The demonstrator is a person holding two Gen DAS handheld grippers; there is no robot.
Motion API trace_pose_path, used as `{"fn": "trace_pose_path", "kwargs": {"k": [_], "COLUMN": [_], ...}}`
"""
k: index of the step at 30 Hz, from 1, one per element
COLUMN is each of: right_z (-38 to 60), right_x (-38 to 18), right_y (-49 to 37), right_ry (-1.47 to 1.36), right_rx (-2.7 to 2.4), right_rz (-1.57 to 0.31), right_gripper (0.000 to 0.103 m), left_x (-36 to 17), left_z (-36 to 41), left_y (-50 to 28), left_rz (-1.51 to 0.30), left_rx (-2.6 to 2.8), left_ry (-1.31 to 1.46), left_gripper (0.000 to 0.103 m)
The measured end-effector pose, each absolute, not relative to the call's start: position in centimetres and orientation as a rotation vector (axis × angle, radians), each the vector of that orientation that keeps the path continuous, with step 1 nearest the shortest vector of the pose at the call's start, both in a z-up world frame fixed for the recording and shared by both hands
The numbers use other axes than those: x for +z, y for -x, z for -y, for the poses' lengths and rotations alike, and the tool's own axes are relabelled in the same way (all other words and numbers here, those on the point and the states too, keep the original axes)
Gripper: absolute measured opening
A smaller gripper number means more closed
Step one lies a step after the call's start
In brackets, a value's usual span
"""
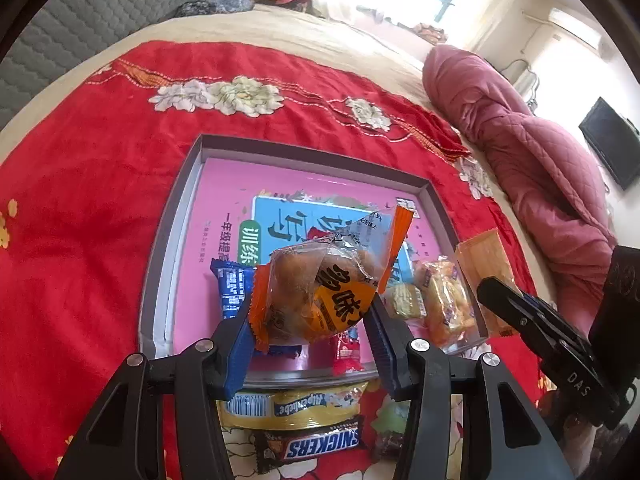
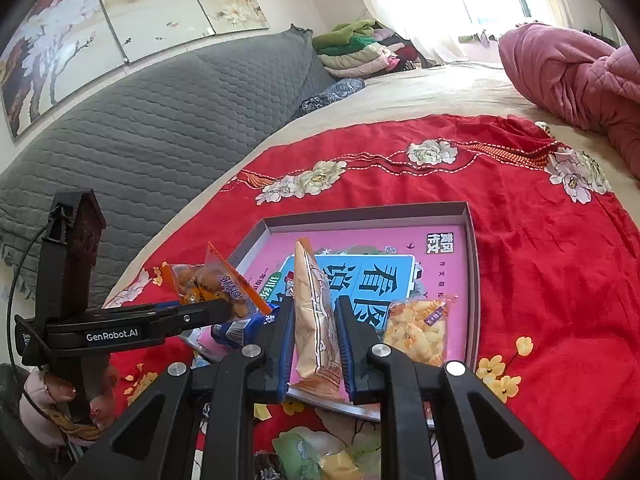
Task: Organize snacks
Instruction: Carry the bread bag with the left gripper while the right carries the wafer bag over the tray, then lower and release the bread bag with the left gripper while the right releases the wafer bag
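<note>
My left gripper [image 1: 310, 308] is shut on a clear, orange-edged packet [image 1: 316, 288] of brown pastry and holds it above the near part of a shallow grey tray [image 1: 188, 200]. A pink book lines the tray. In the right wrist view that packet [image 2: 212, 280] hangs over the tray's left edge [image 2: 256, 236]. My right gripper [image 2: 315, 308] is shut on a flat tan packet [image 2: 308, 272], held upright on edge over the tray's near side. In the left wrist view the tan packet [image 1: 484, 256] shows at the tray's right rim.
In the tray lie a blue packet [image 1: 232, 288], a small red sweet [image 1: 346, 354] and a yellow puff-snack packet [image 2: 416, 328]. A yellow bag [image 1: 296, 404], a Snickers bar [image 1: 316, 444] and a green packet [image 2: 300, 452] lie on the red cloth [image 1: 100, 200] in front. A pink quilt [image 1: 520, 140] is bunched at the right.
</note>
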State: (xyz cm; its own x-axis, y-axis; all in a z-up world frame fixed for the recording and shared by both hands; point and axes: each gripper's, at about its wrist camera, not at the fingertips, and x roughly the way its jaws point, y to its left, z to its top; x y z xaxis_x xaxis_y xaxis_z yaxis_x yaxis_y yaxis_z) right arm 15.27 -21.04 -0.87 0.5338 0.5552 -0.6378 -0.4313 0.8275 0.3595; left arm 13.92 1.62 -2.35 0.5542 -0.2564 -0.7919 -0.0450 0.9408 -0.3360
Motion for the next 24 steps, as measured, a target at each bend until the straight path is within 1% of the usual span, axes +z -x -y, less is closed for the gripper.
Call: {"fn": "trace_pose_path", "kwargs": {"k": [11,18,24], "right_z": [19.9,18.1,17.1], "right_x": [-2.6,-4.3,-4.9], "right_y": [-16.0,-15.9,-15.6], "right_ry": [-0.154,-0.099,-0.055], "right_rx": [0.617,0.648,0.660], "right_rz": [-0.882,-0.942,-0.953], "right_gripper": [0.020,0.020,0.020], "left_x": [-3.9,-4.5,-4.6], "left_z": [-1.8,-1.6,-1.5], "left_y": [-14.5,-14.4,-14.4], "left_rz": [-1.027,-1.042,-1.046], "left_rx": [-0.091,-0.078,-0.078], "left_ry": [0.364,0.356,0.349], "left_gripper": [0.053,0.053,0.054]}}
